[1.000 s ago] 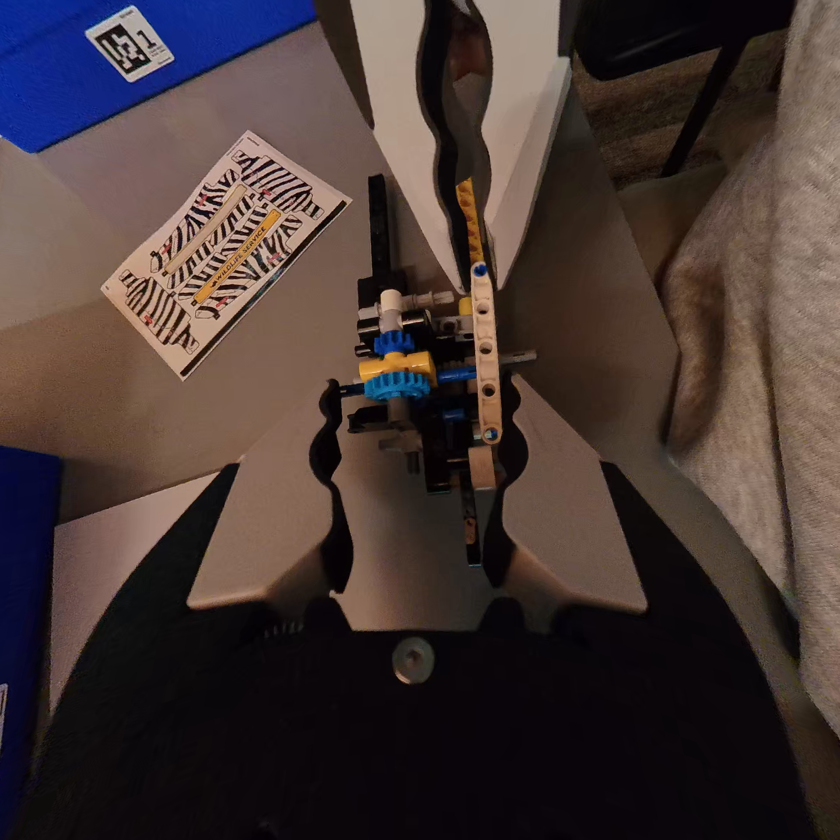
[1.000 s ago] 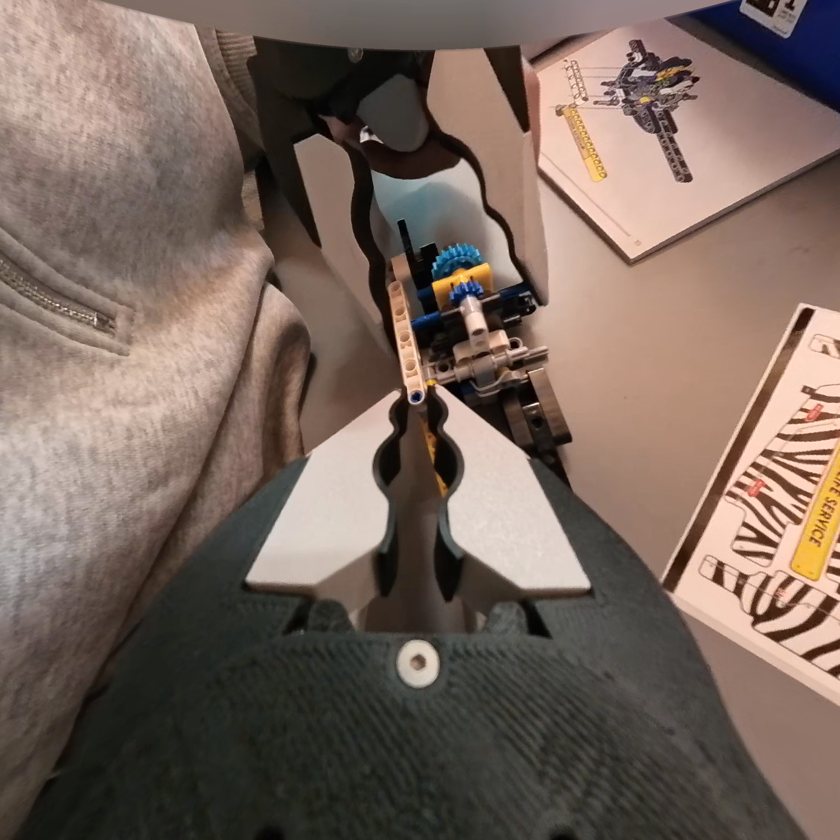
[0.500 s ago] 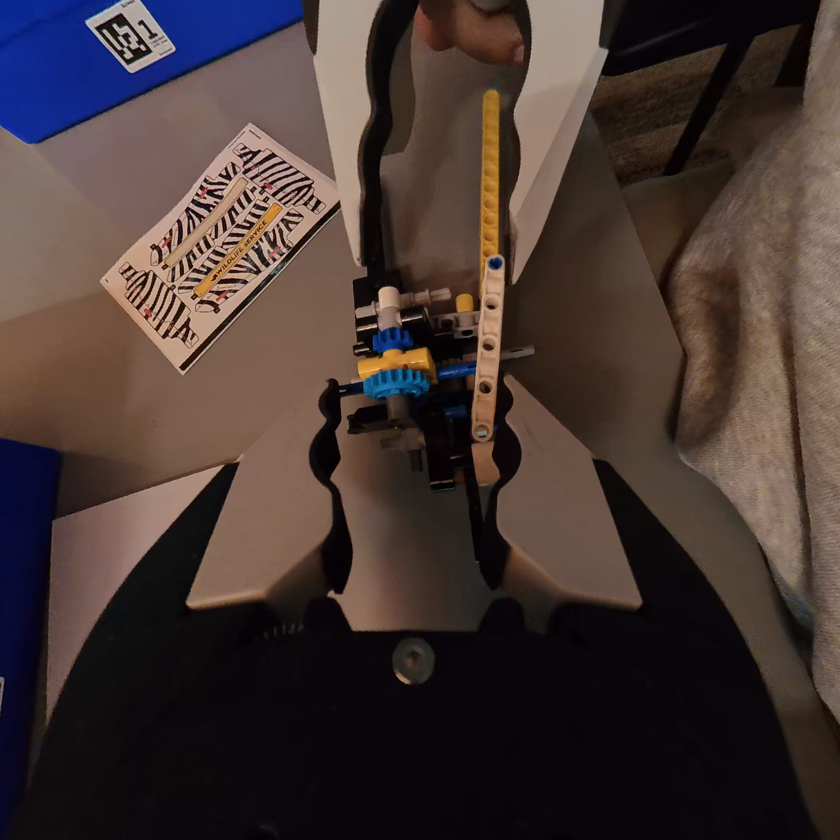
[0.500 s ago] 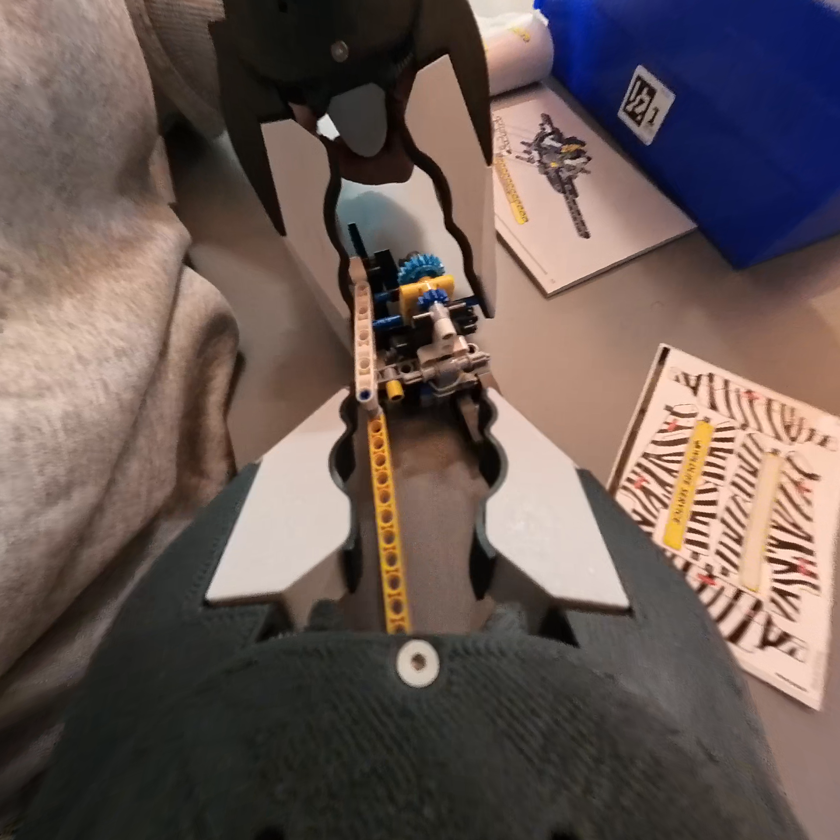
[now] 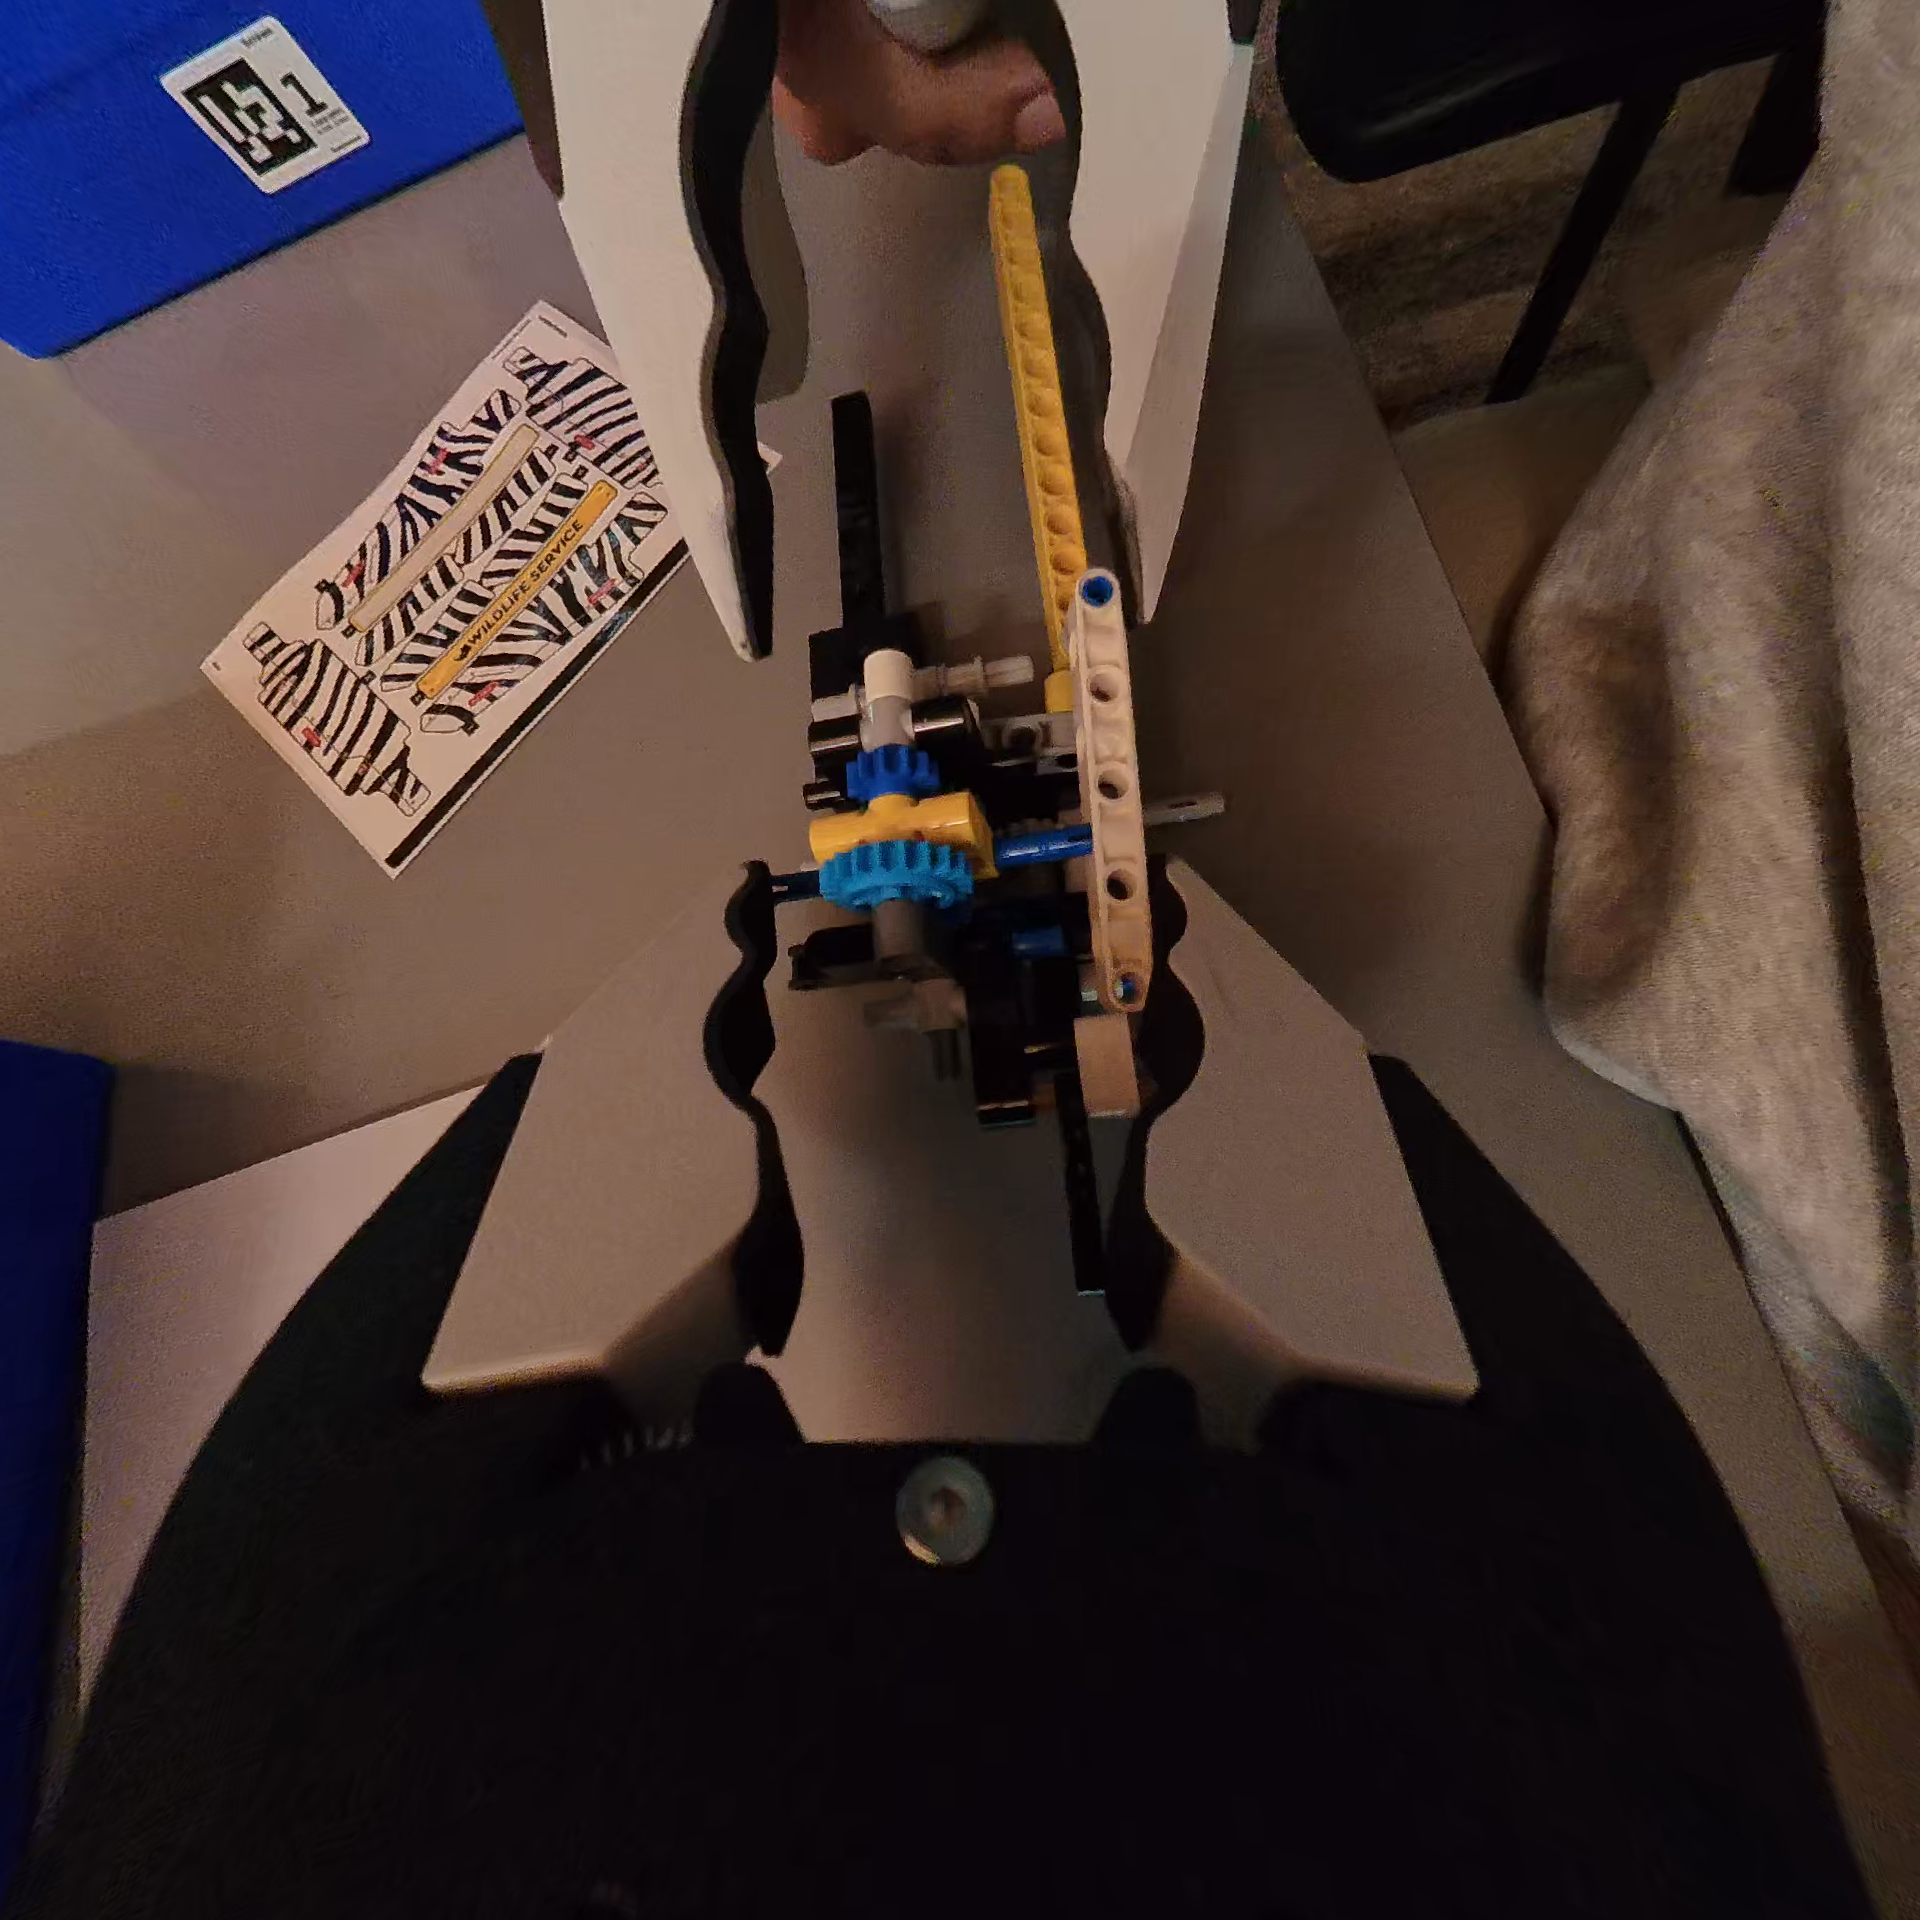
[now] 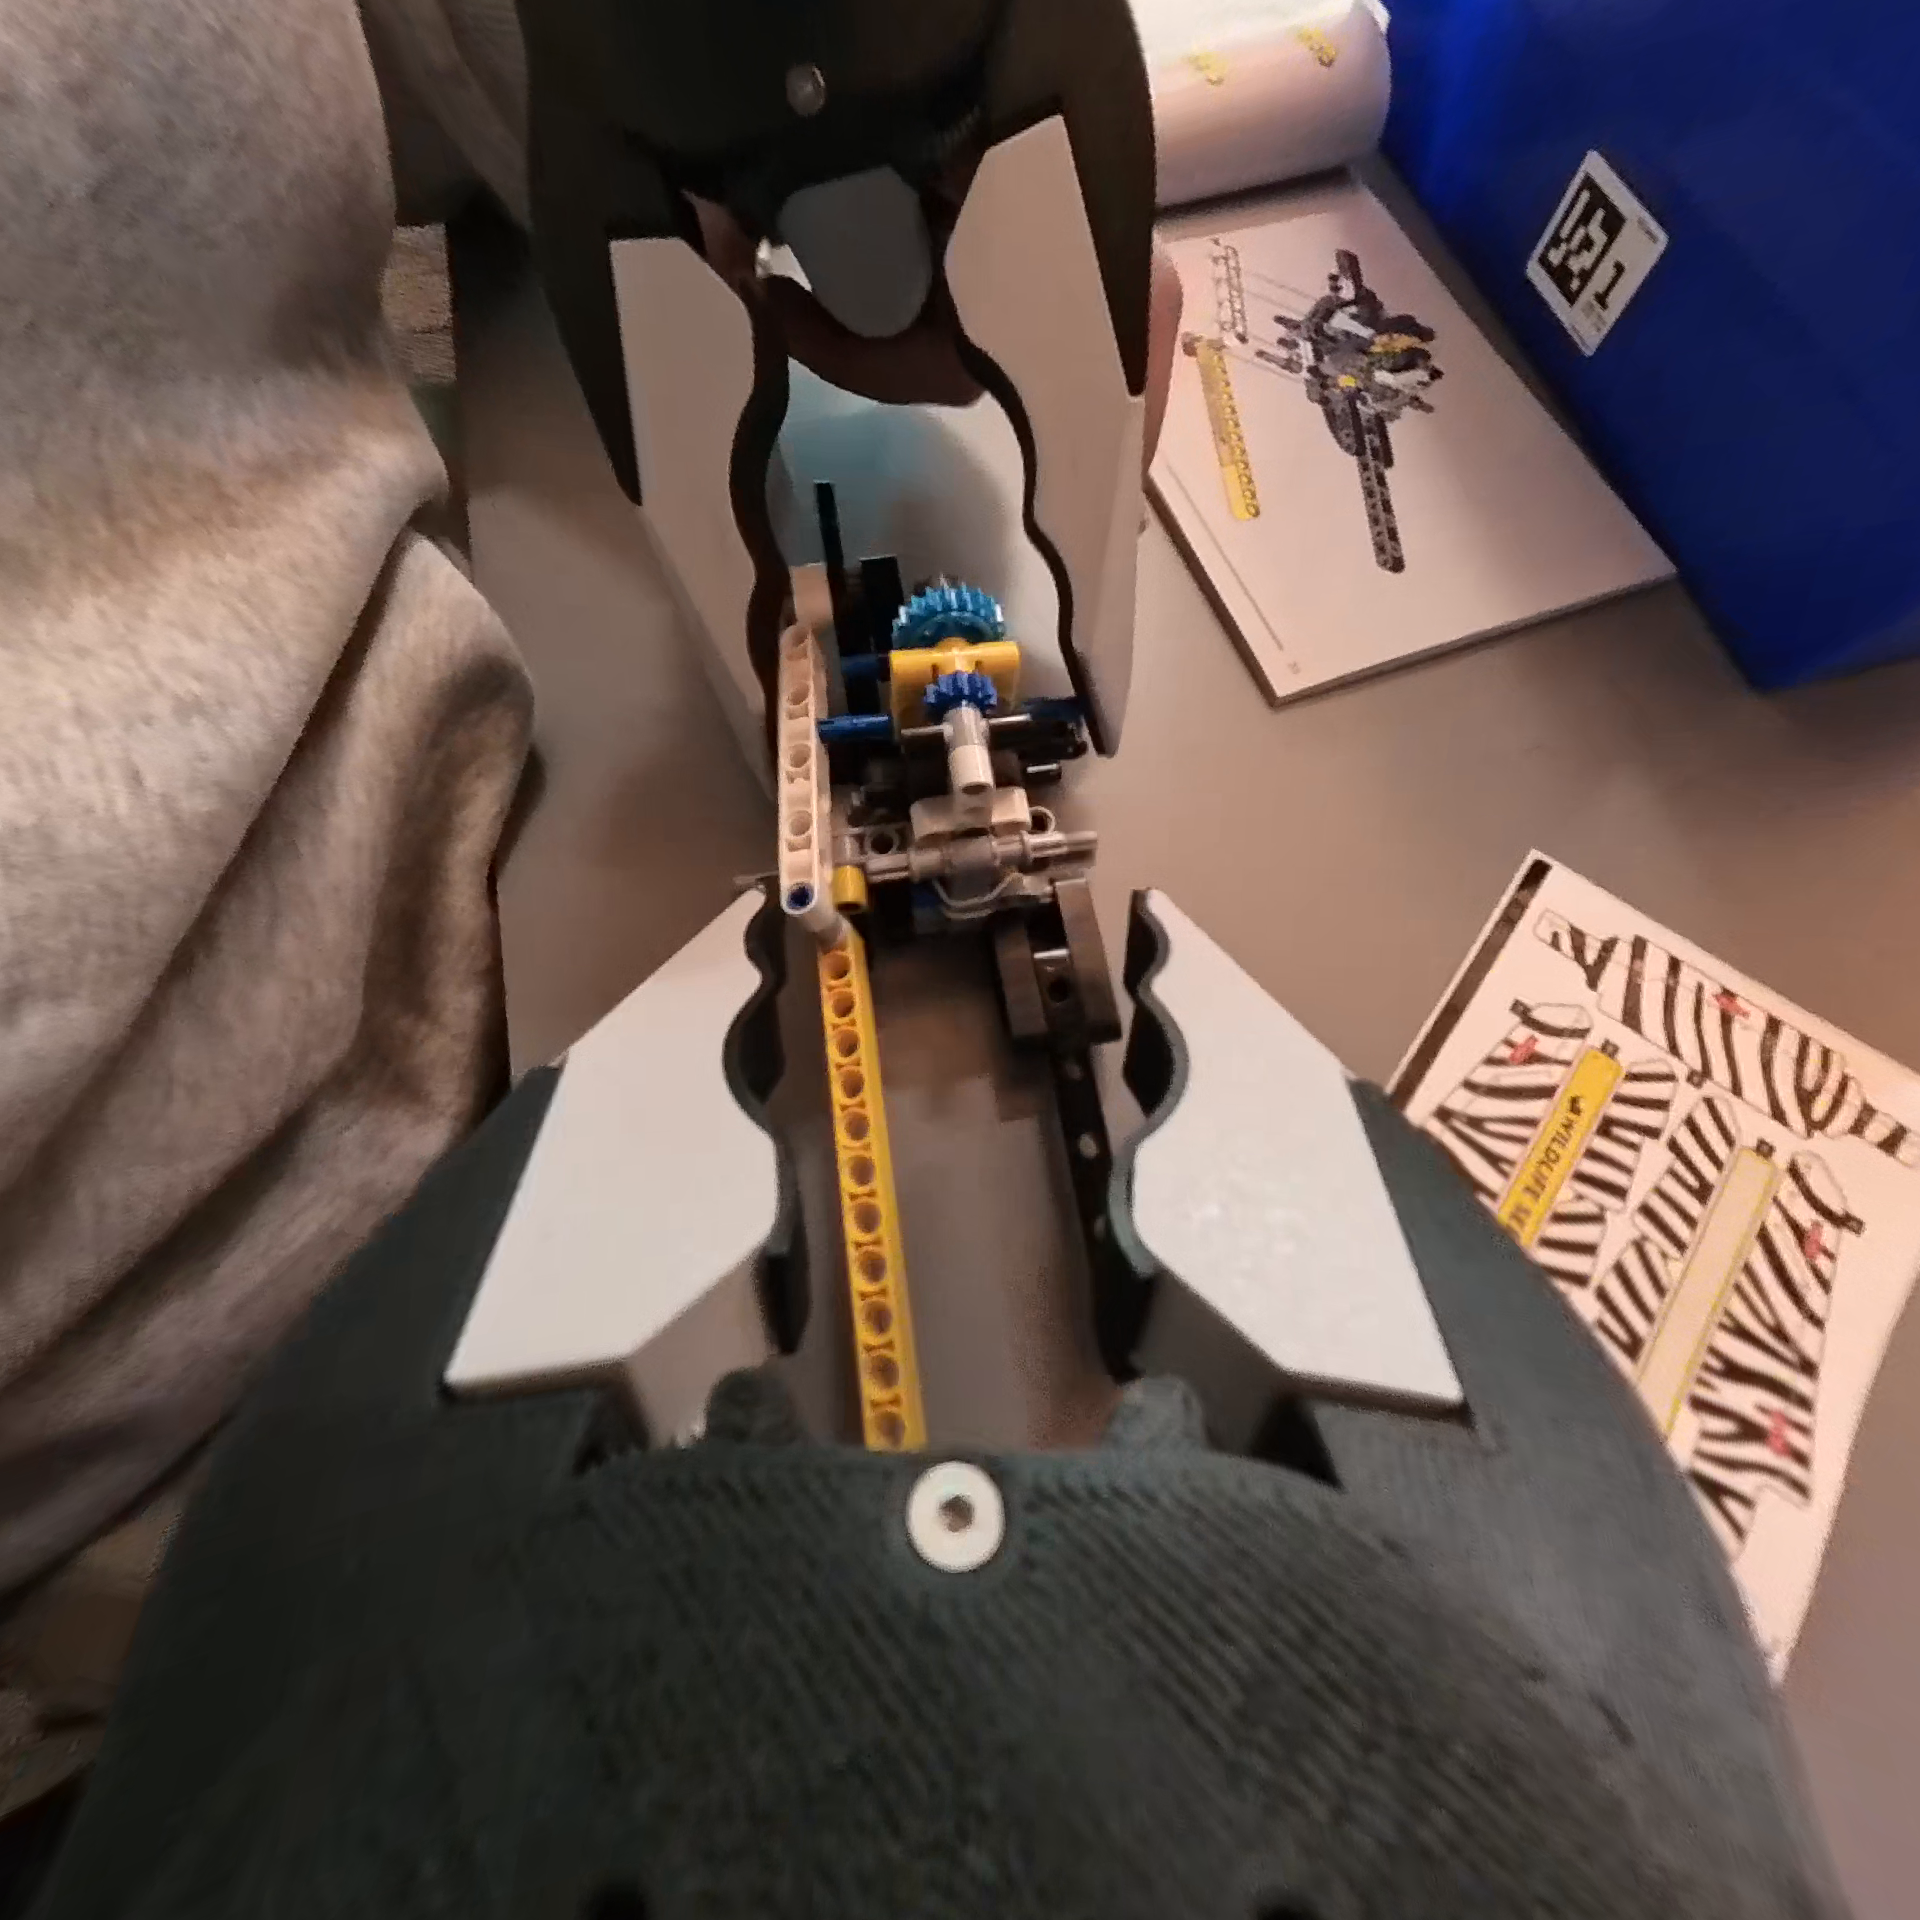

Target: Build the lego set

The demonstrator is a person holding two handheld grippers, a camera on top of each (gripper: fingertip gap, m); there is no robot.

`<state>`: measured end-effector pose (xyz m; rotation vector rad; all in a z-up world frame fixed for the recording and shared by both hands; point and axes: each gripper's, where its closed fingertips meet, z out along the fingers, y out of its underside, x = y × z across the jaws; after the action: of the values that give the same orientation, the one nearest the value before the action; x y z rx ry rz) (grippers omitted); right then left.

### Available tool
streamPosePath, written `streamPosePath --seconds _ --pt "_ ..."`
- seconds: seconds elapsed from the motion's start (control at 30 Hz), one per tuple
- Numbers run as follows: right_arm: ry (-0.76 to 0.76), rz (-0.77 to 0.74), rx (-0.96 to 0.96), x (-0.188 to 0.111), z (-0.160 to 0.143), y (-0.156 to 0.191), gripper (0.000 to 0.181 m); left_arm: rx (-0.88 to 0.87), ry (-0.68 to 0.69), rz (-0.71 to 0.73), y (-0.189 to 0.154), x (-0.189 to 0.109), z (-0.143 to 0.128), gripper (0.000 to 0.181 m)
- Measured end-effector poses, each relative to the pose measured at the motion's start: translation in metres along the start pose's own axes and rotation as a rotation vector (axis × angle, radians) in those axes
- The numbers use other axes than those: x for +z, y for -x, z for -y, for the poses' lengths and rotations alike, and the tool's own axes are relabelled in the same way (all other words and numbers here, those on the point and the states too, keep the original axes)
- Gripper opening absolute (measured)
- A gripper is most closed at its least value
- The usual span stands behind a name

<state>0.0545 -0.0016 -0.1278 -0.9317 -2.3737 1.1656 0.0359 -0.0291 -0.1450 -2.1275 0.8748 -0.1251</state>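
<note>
The left gripper [image 5: 956,914] clasps the lego assembly [image 5: 966,831], a cluster of black beams, blue gears and a yellow connector, its fingers pressing both sides just above the grey table [image 5: 208,987]. The right gripper [image 6: 940,914] is spread wide, released, with the long yellow beam [image 6: 868,1184] and a black beam [image 6: 1081,1122] lying untouched between its fingers. A zebra-striped sticker sheet [image 5: 457,592], an instruction booklet [image 6: 1382,468] and a blue box [image 6: 1714,312] lie beside.

Lego assembly [image 5: 935,862]: smooth, glossy plastic, as is its long yellow beam [image 6: 868,1184]. Gripper fingers [image 6: 613,1205]: matt pale plastic with black wavy edging. Table [image 5: 208,935]: smooth, matt grey. Sticker sheet [image 5: 457,592]: glossy paper. Garment [image 6: 208,727]: soft, fuzzy grey cloth.
</note>
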Motion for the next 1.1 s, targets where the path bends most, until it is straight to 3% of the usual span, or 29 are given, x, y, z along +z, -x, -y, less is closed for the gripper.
streamPosePath --seconds 0.43,1.1 --pt "0.000 0.171 -0.135 0.0067 0.0037 0.0092 0.052 0.008 -0.009 -0.017 -0.0047 0.0011 0.0002 0.076" --pt "0.014 0.177 -0.091 0.0069 0.0048 0.0081 0.049 -0.059 -0.022 -0.060 -0.0081 0.0009 0.0021 0.077"
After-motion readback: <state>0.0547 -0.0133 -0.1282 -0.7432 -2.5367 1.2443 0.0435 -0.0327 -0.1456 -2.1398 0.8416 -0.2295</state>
